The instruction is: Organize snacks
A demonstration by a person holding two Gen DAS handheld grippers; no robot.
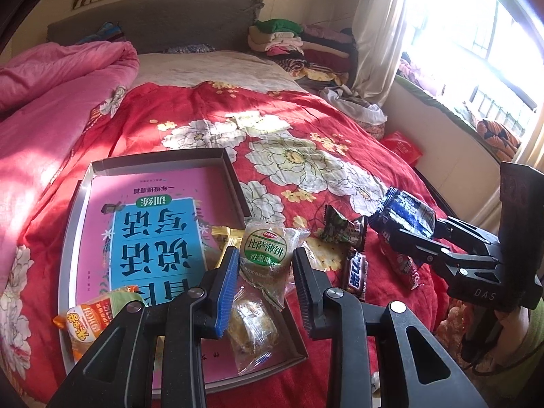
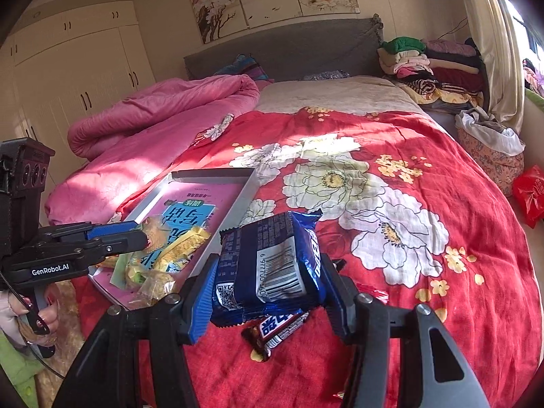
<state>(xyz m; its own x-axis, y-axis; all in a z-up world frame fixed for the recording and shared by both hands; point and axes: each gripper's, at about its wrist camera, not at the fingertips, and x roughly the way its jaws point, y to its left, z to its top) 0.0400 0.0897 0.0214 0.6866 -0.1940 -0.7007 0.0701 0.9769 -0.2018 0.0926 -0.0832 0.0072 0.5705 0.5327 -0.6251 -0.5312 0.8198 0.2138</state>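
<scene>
In the left wrist view my left gripper point(image 1: 266, 252) is shut on a clear cracker packet with a green label point(image 1: 263, 239), which hangs over the right edge of the grey tray point(image 1: 73, 224). A pink and blue book lies in that tray. My right gripper point(image 2: 268, 261) is shut on a dark blue biscuit packet point(image 2: 278, 244), barcode up, above the red floral bedspread point(image 2: 425, 176). From the left wrist view the blue packet point(image 1: 404, 212) is at the right, to the right of the tray. The right wrist view shows the left gripper point(image 2: 142, 234) over the tray point(image 2: 210, 174).
In the tray lie an orange-yellow packet point(image 1: 86, 319), a clear-wrapped cake point(image 1: 251, 329) and a yellow wrapper point(image 1: 226, 234). On the bedspread lie a chocolate bar point(image 2: 278, 329), a dark green packet point(image 1: 341, 227) and a red packet point(image 1: 403, 267). A pink quilt point(image 2: 153, 119) is left, folded clothes point(image 2: 431, 68) at the headboard.
</scene>
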